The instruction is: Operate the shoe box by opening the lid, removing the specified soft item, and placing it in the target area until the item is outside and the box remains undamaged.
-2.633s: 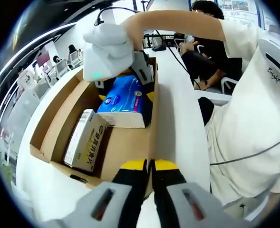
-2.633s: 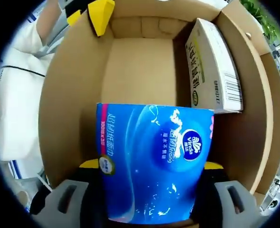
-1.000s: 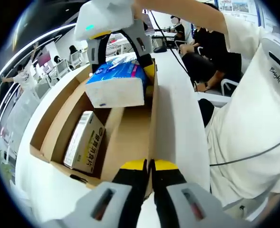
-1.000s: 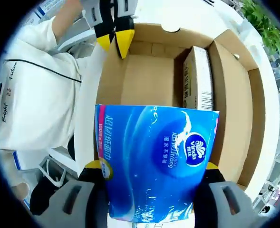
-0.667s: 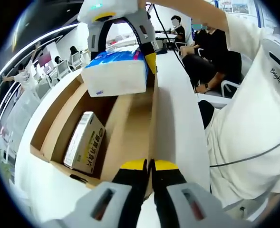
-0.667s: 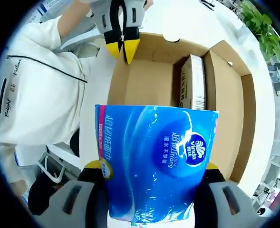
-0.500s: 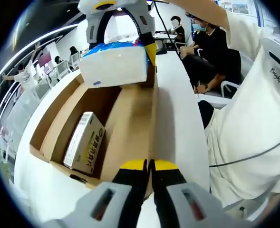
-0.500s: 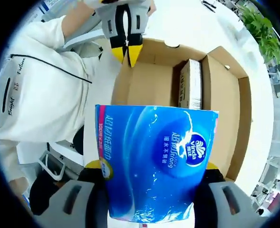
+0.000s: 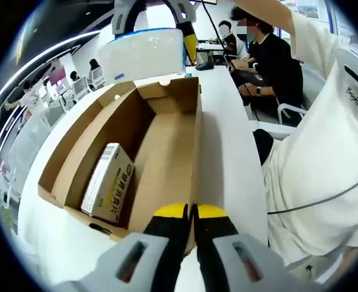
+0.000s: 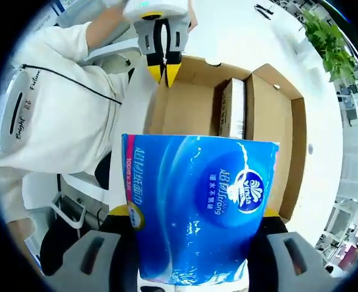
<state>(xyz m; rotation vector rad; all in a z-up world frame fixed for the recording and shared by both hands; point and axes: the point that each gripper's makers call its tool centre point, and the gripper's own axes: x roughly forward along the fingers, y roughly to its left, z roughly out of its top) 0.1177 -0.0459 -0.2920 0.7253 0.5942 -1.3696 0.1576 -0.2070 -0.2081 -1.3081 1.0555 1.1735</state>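
An open cardboard box (image 9: 75, 146) lies on a white table, and my left gripper (image 9: 189, 213) is shut on the near end of its right wall. A small printed carton (image 9: 109, 182) rests inside against the left wall. My right gripper (image 9: 154, 33) hangs above the box's far end, shut on a soft blue tissue pack (image 9: 139, 61). In the right gripper view the tissue pack (image 10: 197, 207) sits between the jaws of my right gripper (image 10: 194, 214), well above the box (image 10: 188, 112). The left gripper (image 10: 164, 73) pinches the box's far edge there, beside the carton (image 10: 232, 109).
The white table (image 9: 227, 140) runs along the box's right side. A person's white shirt (image 9: 324, 152) is close on the right. Seated people (image 9: 270, 55) are at the far end. A green plant (image 10: 327, 36) stands beyond the table (image 10: 227, 30).
My right gripper has lifted the tissue pack up out of the box and clear of its rim. The left gripper has stayed on the box wall.
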